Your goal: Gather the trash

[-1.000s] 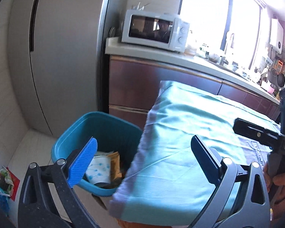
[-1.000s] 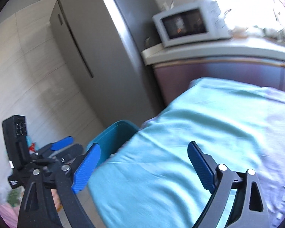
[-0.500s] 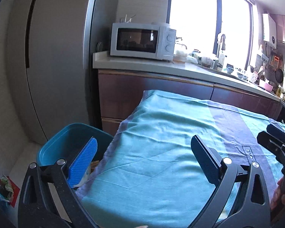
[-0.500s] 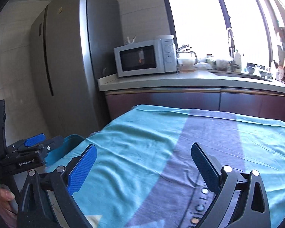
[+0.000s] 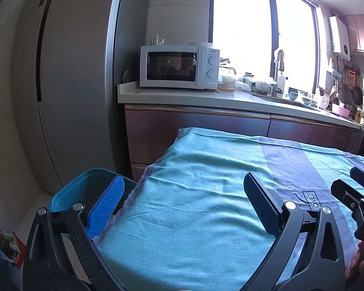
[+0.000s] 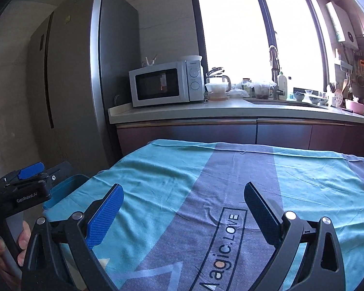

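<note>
I hold my left tongs [image 5: 184,202] spread wide with nothing between the blue pads, hovering over the left part of the desk [image 5: 206,194], which is covered by a teal cloth with a grey-purple band. My right tongs [image 6: 183,209] are released just as wide and grasp nothing, hanging above the printed words "Magic.LOVE" on that band. From the right wrist view I see my left tool and the fingers of my left hand [image 6: 21,240] at the left edge, and from the left wrist view part of my right tool shows at the right edge. The blue bin [image 5: 85,189] stands on the floor just beside the desk's left edge, below the cloth's hem; my left pad and the cloth hide most of its inside, so I cannot tell what trash lies in it. The cloth itself looks bare of litter. Beyond the desk runs a kitchen counter [image 6: 230,111] with a white microwave [image 5: 178,66], next to a tall grey fridge [image 5: 68,84], under a bright window. A small coloured bag [image 5: 6,245] lies on the floor at far left.
</note>
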